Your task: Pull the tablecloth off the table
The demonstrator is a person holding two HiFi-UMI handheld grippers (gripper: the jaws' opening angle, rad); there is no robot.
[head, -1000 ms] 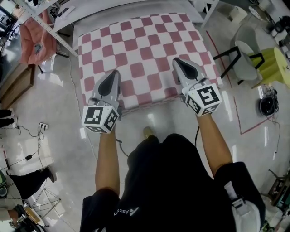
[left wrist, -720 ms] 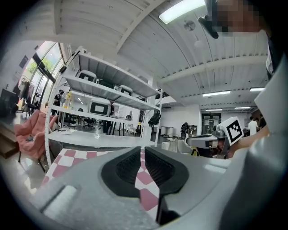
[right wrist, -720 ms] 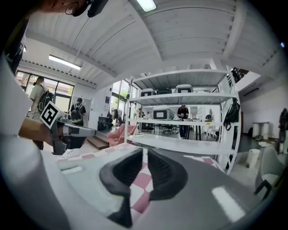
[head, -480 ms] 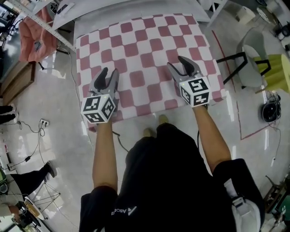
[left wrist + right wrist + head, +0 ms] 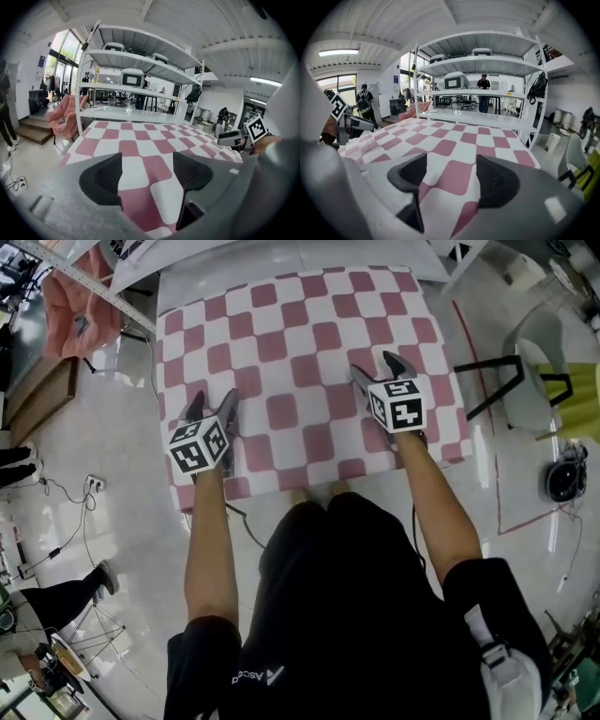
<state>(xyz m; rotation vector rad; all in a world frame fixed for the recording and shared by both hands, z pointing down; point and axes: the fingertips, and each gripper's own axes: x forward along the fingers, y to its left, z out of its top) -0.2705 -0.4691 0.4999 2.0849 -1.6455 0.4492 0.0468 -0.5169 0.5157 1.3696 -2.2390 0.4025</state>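
Note:
A pink-and-white checked tablecloth (image 5: 291, 362) lies flat over the table and hangs a little over the near edge. My left gripper (image 5: 213, 401) is above its near left part, and my right gripper (image 5: 375, 367) above its near right part. Both sets of jaws are opening. In the left gripper view the left gripper (image 5: 146, 169) has only the flat tablecloth (image 5: 136, 145) showing in the gap, not pinched. The right gripper (image 5: 452, 177) also stands wide over the tablecloth (image 5: 454, 140), with nothing pressed by the pads.
A white metal shelf rack (image 5: 136, 79) stands just beyond the table's far edge. A pink garment (image 5: 66, 296) hangs at far left. At right are a white chair (image 5: 539, 362) and a black round device (image 5: 565, 479). Cables and a power strip (image 5: 92, 484) lie on the floor at left.
Both grippers moved forward from the cloth's near edge to over its near part. Their jaws went from shut to wide apart. The person stepped closer to the table.

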